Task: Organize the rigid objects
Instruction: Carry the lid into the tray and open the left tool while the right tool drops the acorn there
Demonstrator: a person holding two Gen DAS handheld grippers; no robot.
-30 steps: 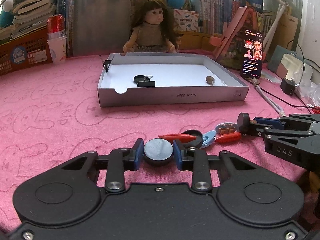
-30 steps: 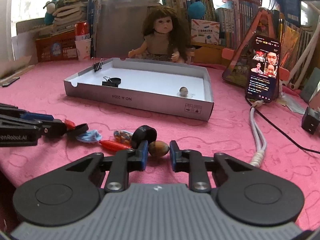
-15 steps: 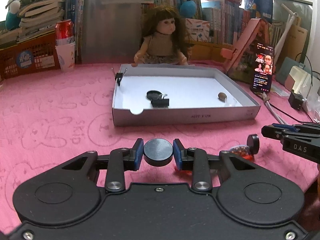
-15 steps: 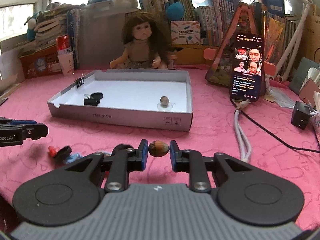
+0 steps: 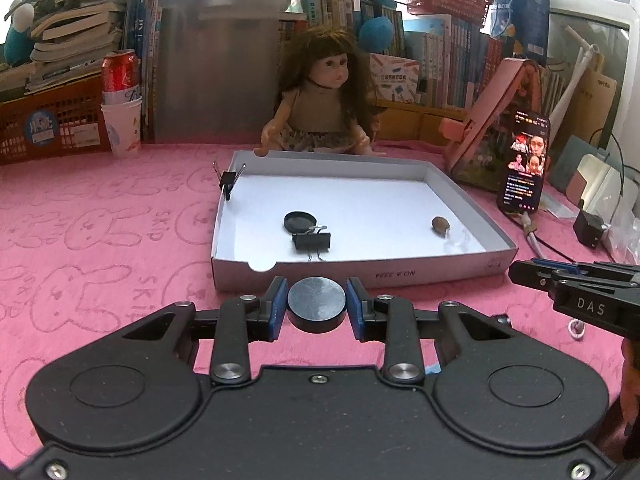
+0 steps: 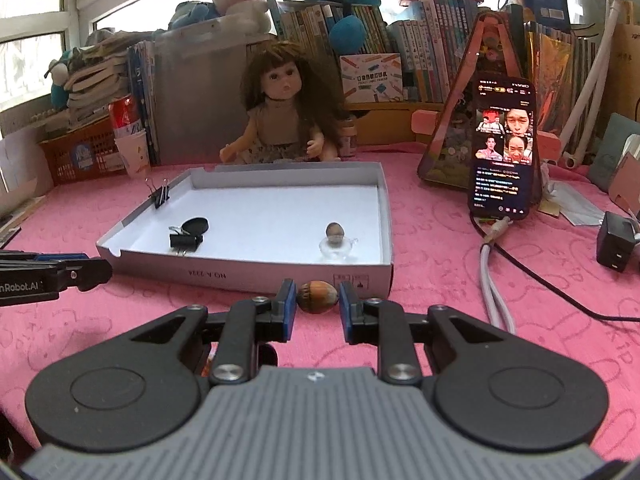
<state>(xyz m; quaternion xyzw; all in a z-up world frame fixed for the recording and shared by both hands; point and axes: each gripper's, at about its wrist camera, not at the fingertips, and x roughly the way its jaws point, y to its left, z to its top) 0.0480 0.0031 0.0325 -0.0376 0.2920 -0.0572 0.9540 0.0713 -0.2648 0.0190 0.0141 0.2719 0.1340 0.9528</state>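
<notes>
Left gripper [image 5: 317, 305] clamped across the rim of a flat black disc [image 5: 317, 301], pads on opposite edges, carried in the air just short of the white tray's [image 5: 424, 276] near wall; right gripper [image 6: 318, 298] clamped on a brown acorn-like nut [image 6: 317, 297], pads on its two ends, also just short of the tray [image 6: 248, 276]. Disc looks stiff, smooth, probably dense for its size, so edge grip is fine but it could slide if tilted, keep it flat. Nut is hard, light, rounded, likely to roll on release and easy to pop out of the pads, so set it low on the tray floor. Already in the tray: another black disc [image 5: 299, 221], a binder clip [image 5: 312, 241] beside it, a second clip [image 5: 228, 181] on the left wall, another nut [image 5: 440, 224], and a small clear piece [image 6: 337, 251] under or beside that nut. Both held items next go over the wall, likes with likes by my guess
</notes>
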